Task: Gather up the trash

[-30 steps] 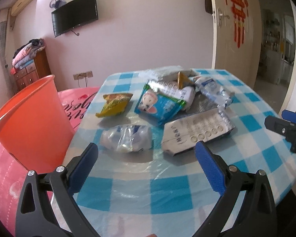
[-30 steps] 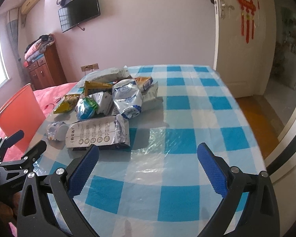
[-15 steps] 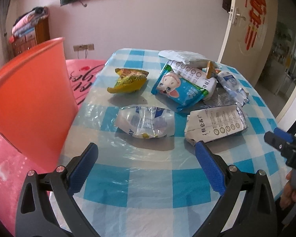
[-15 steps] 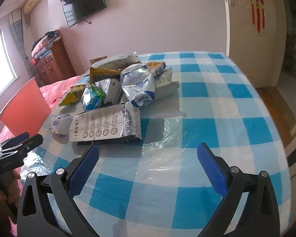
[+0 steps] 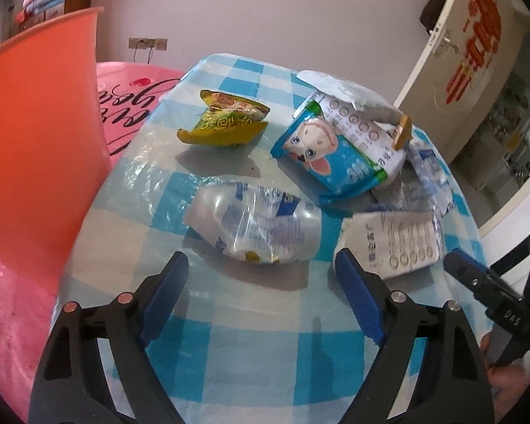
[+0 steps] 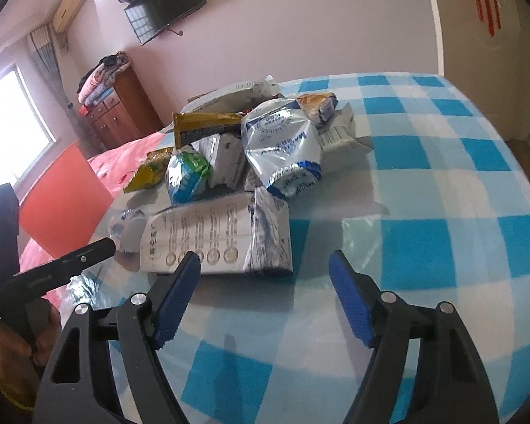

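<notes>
Trash lies heaped on the blue-checked table. Closest to my left gripper is a crushed clear plastic bottle, just beyond the fingertips. The jaws are closing with nothing pressed between the pads. Behind it lie a yellow snack wrapper and a blue cartoon packet. My right gripper hovers at the near edge of a flattened white carton. Its jaws are closing too, and the pads grip nothing. A silver-blue pouch tops the pile. An orange bucket stands left of the table.
A pink bedspread lies between bucket and table. A wooden dresser and a wall TV are far back, a door at right. The right half of the tablecloth holds no trash.
Both grippers have come lower and closer to the trash pile, so the bottle and the carton look larger. Both pairs of jaws have narrowed. The left view has rolled.
</notes>
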Available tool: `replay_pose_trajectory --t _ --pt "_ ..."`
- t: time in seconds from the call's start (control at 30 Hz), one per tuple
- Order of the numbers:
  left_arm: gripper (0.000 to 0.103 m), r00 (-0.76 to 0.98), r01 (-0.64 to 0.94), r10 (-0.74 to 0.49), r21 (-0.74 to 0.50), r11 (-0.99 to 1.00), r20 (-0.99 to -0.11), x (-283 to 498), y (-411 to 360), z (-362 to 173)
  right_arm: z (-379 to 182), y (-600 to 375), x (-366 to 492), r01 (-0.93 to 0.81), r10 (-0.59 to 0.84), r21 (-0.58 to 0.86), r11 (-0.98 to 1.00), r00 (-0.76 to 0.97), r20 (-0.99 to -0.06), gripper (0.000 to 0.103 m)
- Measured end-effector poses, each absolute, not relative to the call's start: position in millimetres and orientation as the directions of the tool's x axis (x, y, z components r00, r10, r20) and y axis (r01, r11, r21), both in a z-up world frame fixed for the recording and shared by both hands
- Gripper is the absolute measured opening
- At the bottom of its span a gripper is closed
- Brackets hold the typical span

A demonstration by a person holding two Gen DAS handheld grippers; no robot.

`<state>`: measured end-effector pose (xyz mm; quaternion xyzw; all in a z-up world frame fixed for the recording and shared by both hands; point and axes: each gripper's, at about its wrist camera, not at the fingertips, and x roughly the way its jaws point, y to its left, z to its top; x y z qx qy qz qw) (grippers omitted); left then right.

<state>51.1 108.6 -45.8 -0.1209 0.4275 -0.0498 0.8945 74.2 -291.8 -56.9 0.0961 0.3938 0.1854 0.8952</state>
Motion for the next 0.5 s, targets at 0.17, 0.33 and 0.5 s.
replay_pose_trajectory --t 0.17,0.33,0.5 --pt "0.085 0.624 -0.038 -0.212 -0.301 0.953 -0.752 70.1 110.0 -45.8 -59.9 -292.2 97.3 -0.279 0.493 0.409 0.869 0.566 -0.661 0.074" --pt "0.085 0.619 -0.050 -0.204 -0.297 0.953 -0.758 89.4 103.9 -49.4 -65.5 -280.5 97.3 -0.333 0.569 0.461 0.822 0.487 -0.663 0.073" --pt "0.085 0.620 -0.055 -0.158 -0.243 0.969 -0.768 106.1 95.7 -53.6 -62.0 -265.0 72.9 -0.399 0.583 0.431 0.809 0.455 -0.673 0.073"
